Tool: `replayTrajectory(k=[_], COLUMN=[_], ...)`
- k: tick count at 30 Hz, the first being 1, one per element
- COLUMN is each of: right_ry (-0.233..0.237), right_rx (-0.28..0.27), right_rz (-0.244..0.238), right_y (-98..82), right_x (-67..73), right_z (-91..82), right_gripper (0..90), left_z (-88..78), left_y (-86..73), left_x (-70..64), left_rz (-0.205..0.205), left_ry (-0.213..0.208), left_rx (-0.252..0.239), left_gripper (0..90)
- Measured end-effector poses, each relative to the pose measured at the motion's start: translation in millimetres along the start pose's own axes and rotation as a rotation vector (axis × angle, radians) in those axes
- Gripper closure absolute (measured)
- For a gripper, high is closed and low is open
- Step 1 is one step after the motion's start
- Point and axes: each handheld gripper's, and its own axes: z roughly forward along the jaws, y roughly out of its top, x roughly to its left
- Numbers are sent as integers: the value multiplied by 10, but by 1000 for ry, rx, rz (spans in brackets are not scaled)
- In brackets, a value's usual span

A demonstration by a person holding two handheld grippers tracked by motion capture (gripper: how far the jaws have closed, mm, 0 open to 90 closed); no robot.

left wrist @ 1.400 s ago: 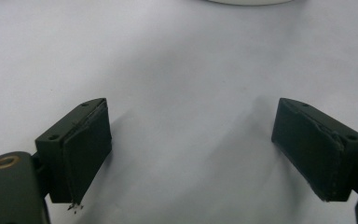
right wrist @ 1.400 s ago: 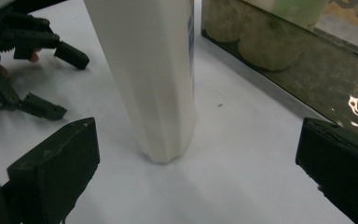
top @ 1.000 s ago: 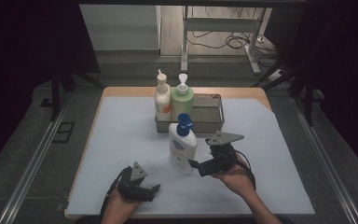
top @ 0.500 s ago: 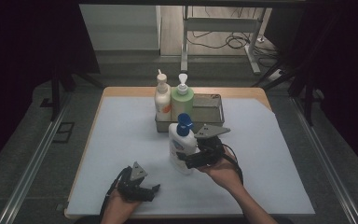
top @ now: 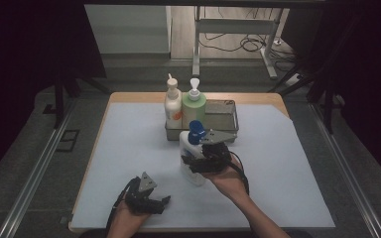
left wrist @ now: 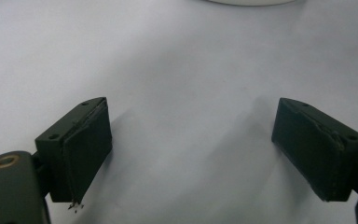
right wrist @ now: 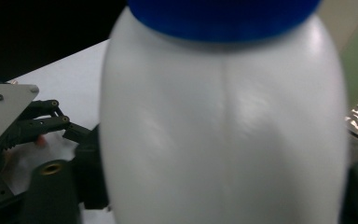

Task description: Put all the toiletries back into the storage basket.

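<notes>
A white bottle (top: 187,145) with a blue cap (top: 196,130) stands upright on the white table cover, just in front of the metal tray. My right gripper (top: 189,162) reaches in from the right, one jaw on each side of the bottle's lower body. The jaws have just been closing with the bottle between them. In the right gripper view the bottle (right wrist: 223,130) spans the whole gap and both pads press its sides. My left gripper (top: 161,202) rests near the front edge, open, with bare cover between its fingers (left wrist: 86,149).
A metal tray (top: 228,105) stands at the back middle, holding a white-and-orange pump bottle (top: 172,105) and a green pump bottle (top: 194,106) at its left end. The table's front edge (top: 198,229) runs close under both hands.
My right gripper has moved left to the white bottle, and its jaws now stand around the bottle's body. The left gripper has stayed put.
</notes>
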Motion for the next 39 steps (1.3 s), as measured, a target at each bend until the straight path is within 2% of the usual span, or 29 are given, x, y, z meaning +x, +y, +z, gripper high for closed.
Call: replayTrajectory(k=[3, 8, 22, 34, 39], right_ry=[-28, -38, 0, -9, -16], right_rx=[1, 9, 65, 44, 29], right_rz=[-9, -27, -57, -67, -54], right_y=[2, 6, 60, 172, 225], right_x=[14, 22, -13, -106, -170], right_z=[14, 0, -84, -291, -376], right_gripper=[375, 387, 399, 399, 400], left_z=[0, 0, 0, -1, 0], left_y=[0, 0, 0, 1, 1], left_x=[0, 0, 0, 1, 1], left_rz=[0, 0, -1, -1, -2], left_ry=[0, 0, -2, -2, -2], left_rx=[0, 0, -1, 0, 0], left_gripper=[120, 120, 120, 120, 120])
